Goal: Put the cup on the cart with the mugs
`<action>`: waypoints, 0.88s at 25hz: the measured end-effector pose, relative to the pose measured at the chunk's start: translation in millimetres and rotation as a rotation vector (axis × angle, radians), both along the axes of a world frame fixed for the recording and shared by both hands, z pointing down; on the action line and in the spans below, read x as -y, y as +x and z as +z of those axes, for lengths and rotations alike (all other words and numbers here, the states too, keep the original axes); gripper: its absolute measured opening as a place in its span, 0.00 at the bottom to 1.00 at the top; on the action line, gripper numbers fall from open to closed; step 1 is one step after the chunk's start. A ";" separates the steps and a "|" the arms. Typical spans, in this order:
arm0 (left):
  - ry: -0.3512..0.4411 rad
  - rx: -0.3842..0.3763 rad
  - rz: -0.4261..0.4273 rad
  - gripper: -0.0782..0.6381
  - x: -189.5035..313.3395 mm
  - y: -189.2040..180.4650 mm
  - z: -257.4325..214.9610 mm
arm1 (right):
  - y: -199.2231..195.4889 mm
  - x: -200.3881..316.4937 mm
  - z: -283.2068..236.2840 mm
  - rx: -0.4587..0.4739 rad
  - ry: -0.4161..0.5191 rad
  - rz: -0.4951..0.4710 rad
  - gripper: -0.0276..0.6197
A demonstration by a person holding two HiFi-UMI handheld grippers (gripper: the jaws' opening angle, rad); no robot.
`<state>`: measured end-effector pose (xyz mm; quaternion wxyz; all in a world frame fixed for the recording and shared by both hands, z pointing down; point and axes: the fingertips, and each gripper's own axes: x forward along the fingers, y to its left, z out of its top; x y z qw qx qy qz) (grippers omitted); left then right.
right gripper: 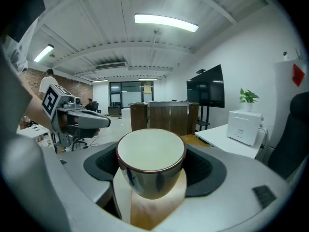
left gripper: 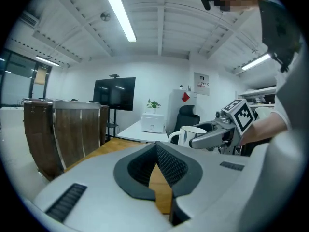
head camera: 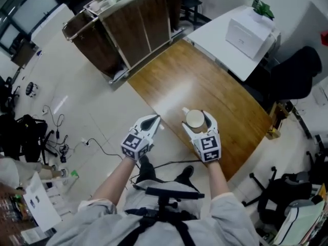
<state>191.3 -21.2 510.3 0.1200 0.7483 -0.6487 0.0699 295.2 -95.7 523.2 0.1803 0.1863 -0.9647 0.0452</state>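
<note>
Between the jaws of my right gripper (head camera: 197, 119) the red-rimmed cup (right gripper: 151, 162) sits clamped upright over the near end of the wooden table (head camera: 205, 81), my left gripper (head camera: 155, 119) pinched shut and empty beside it, while the wood-panelled cart (head camera: 123, 32) stands far off left, so carrying and setting down remain.

We see a white rectangular desk (head camera: 215, 42); beside it runs a brown wood-plank floor strip (head camera: 205, 91), beyond it a black office chair (head camera: 297, 73).
</note>
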 end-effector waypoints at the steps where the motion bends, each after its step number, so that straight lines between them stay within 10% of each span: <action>1: 0.007 -0.004 -0.014 0.10 -5.7 -16.8 -1.0 | -17.4 -6.3 -3.2 0.001 0.008 -0.016 0.66; 22: 0.080 0.021 -0.256 0.10 -159.6 -383.3 -43.7 | -378.7 -139.3 -34.6 0.040 0.060 -0.199 0.66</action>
